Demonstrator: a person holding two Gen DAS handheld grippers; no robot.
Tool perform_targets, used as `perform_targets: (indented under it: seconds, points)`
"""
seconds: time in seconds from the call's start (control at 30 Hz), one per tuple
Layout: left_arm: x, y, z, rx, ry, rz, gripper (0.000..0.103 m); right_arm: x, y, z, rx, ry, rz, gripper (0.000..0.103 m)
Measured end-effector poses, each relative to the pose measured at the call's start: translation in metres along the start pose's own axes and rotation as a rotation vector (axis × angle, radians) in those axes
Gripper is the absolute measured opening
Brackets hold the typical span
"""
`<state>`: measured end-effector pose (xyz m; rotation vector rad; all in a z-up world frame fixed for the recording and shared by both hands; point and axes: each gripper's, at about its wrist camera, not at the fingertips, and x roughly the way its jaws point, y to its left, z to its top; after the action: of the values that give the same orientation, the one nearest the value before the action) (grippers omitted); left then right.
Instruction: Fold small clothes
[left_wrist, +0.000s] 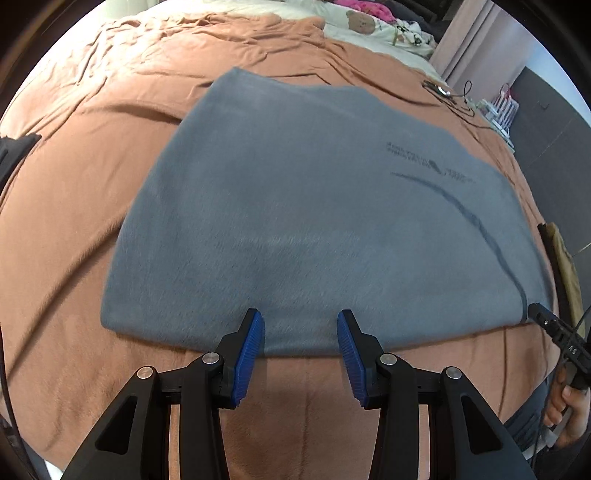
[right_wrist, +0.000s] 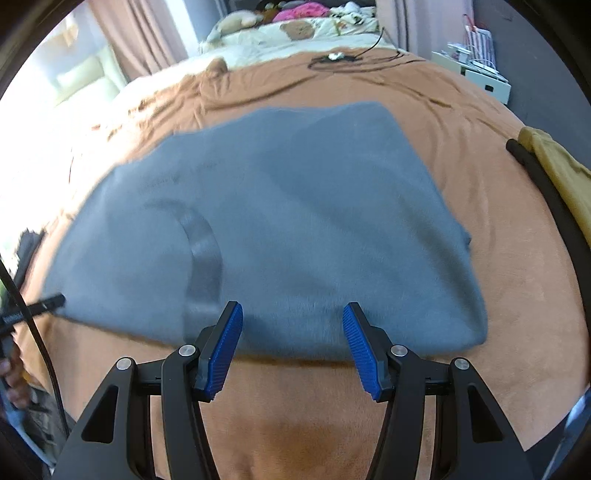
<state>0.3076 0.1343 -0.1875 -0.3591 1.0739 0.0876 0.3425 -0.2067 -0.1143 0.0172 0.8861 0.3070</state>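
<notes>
A grey garment (left_wrist: 295, 206) with dark print and a dark band lies folded flat on the brown bedsheet (left_wrist: 74, 221). My left gripper (left_wrist: 299, 314) hovers open over the garment's near edge, with its blue pads apart and gripping nothing. In the right wrist view the same grey garment (right_wrist: 295, 221) spreads across the sheet (right_wrist: 517, 295). My right gripper (right_wrist: 293, 305) stands open over the near hem, beside the dark band, and holds nothing. One of the right gripper's fingers (left_wrist: 543, 317) shows at the garment's right corner, held by a hand (left_wrist: 569, 410).
Pillows with a bear print (left_wrist: 362, 22) and pink cloth lie at the head of the bed. A black cable (left_wrist: 443, 90) rests on the sheet beyond the garment. A mustard cloth (right_wrist: 554, 170) hangs over a black bar at the right. White boxes (right_wrist: 487, 77) stand beside the bed.
</notes>
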Motion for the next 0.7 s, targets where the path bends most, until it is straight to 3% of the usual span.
perform_targets:
  seconds: [0.2, 0.4, 0.63, 0.7]
  points:
    - [-0.015, 0.007, -0.006, -0.012, -0.021, -0.015, 0.045, -0.004, 0.016, -0.003, -0.049, 0.002, -0.023, 0.055]
    - [-0.03, 0.027, -0.003, -0.083, -0.055, -0.04, 0.045, -0.015, 0.056, 0.012, -0.1, -0.054, 0.059, 0.055]
    - [-0.037, 0.062, -0.014, -0.176, -0.038, -0.077, 0.045, 0.018, 0.099, 0.021, -0.144, -0.018, 0.127, 0.055]
    - [-0.038, 0.072, -0.017, -0.202, -0.034, -0.084, 0.045, 0.027, 0.114, 0.021, -0.168, -0.011, 0.136, 0.046]
